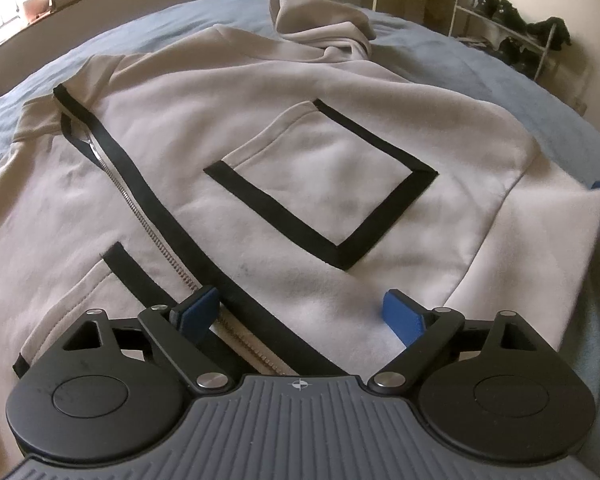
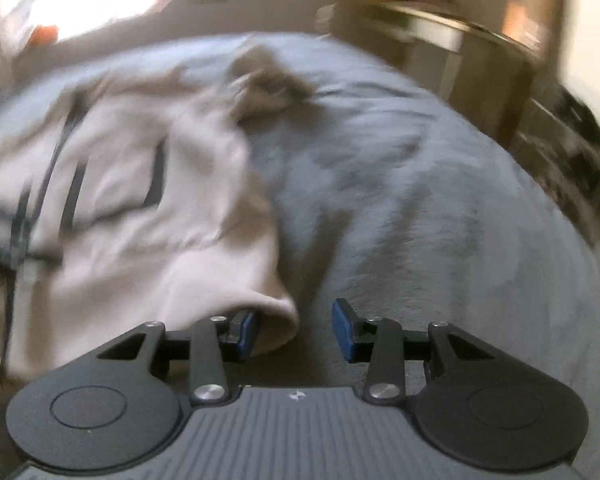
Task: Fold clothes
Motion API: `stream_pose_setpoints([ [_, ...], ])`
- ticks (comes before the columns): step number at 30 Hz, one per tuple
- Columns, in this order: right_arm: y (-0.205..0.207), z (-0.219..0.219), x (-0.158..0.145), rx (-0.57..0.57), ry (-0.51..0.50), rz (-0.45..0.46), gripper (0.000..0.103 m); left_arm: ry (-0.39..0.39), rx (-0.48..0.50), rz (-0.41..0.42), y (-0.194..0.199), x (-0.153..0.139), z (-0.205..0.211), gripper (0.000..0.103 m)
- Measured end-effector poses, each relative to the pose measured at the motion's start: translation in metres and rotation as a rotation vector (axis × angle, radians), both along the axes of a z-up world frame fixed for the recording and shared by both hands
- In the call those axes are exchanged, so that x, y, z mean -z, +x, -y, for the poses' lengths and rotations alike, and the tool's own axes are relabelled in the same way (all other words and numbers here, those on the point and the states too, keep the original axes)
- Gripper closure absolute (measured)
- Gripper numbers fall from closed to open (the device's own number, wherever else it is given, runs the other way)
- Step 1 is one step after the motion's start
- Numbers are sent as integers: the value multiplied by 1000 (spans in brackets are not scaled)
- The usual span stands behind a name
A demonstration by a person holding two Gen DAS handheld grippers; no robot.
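A pale grey zip hoodie with black trim lies front-up on a blue bedspread, its hood bunched at the far end. A black-edged pocket sits mid-chest and the zipper runs diagonally. My left gripper is open, low over the hoodie's hem, straddling the zipper's black trim. In the blurred right wrist view the hoodie lies to the left. My right gripper is open, with the sleeve cuff beside its left finger.
A shoe rack with dark shoes stands by the wall at the far right. A bright window and sill are at the far left. Bare bedspread spreads to the right of the hoodie. Furniture stands beyond the bed.
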State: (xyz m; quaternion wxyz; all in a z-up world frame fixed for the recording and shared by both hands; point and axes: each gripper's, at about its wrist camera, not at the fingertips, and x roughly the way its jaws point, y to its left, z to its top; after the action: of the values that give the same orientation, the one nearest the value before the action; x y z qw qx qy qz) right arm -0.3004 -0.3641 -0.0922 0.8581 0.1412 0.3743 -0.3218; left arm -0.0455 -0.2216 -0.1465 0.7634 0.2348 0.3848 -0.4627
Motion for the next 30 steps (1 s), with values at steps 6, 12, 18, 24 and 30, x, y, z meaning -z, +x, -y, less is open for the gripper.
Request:
stream_pose_setpoints([
  [6, -25, 14, 10, 202, 131, 138, 61, 3, -3, -5, 1, 0, 0, 13],
  [12, -44, 17, 16, 273, 200, 156, 56, 4, -5, -3, 2, 0, 0, 13],
  [18, -52, 21, 5, 293, 190, 175, 56, 2, -6, -2, 2, -1, 0, 13],
  [24, -36, 27, 2, 217, 199, 156, 55, -30, -20, -1, 3, -8, -7, 13],
  [30, -2, 32, 11, 86, 209, 50, 55, -62, -35, -1, 3, -15, -14, 15],
])
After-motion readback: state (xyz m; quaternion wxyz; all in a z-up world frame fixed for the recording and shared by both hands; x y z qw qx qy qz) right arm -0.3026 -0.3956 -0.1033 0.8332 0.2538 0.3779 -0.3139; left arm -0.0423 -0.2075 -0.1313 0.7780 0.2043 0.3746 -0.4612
